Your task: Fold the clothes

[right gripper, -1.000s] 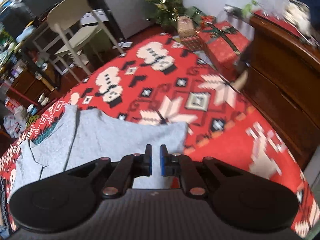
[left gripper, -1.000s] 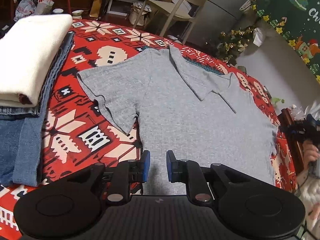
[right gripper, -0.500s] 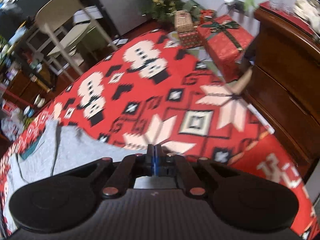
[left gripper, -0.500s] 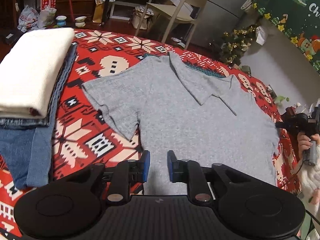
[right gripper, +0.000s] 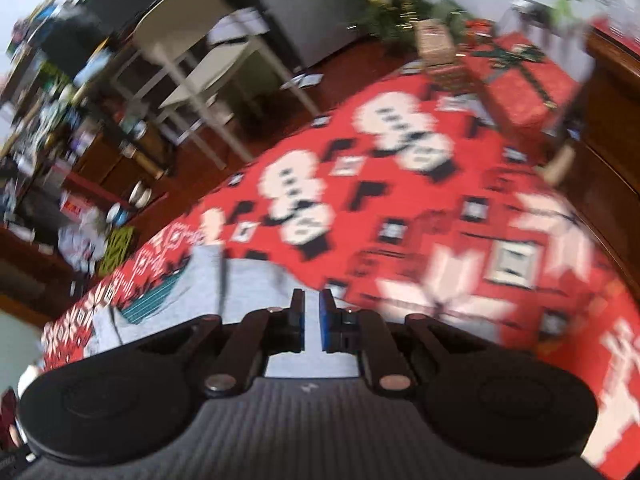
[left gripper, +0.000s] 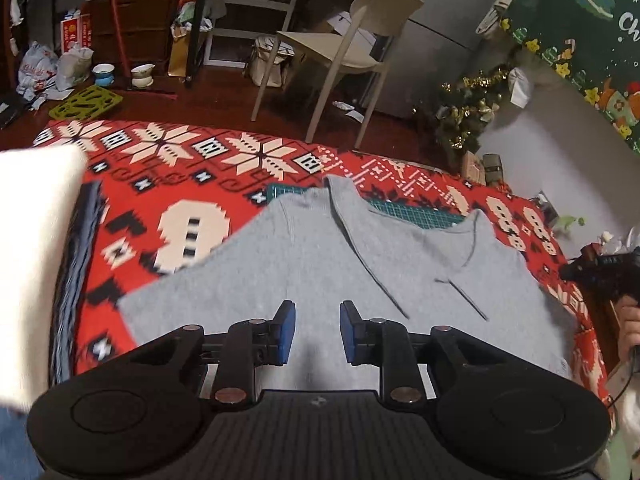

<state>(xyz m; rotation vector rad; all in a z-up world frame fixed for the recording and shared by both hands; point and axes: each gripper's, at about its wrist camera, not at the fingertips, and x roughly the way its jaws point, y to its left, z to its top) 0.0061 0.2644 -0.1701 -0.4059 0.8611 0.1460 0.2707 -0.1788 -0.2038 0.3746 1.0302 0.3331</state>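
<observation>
A grey polo shirt [left gripper: 312, 264] lies flat on the red patterned cloth [left gripper: 180, 184], collar toward the far side. My left gripper [left gripper: 317, 328] hovers open low over the shirt's body, with nothing between its blue pads. In the blurred right wrist view the shirt [right gripper: 192, 292] runs under my right gripper [right gripper: 312, 316], whose pads stand a narrow gap apart with no cloth seen pinched. In the left wrist view that right gripper [left gripper: 596, 268] appears at the shirt's right side, held by a hand [left gripper: 630, 320].
A folded white garment [left gripper: 32, 260] lies on folded denim [left gripper: 76, 264] at the left. A green mat [left gripper: 416, 214] shows under the collar. A beige chair [left gripper: 344, 48] stands beyond the table. A wooden cabinet [right gripper: 612, 120] and a red gift box [right gripper: 520, 80] are on the right.
My left gripper has moved forward over the shirt, still open; the left sleeve has left its view. The right gripper's pads, shut half a second ago, now stand slightly apart, and its view has swung.
</observation>
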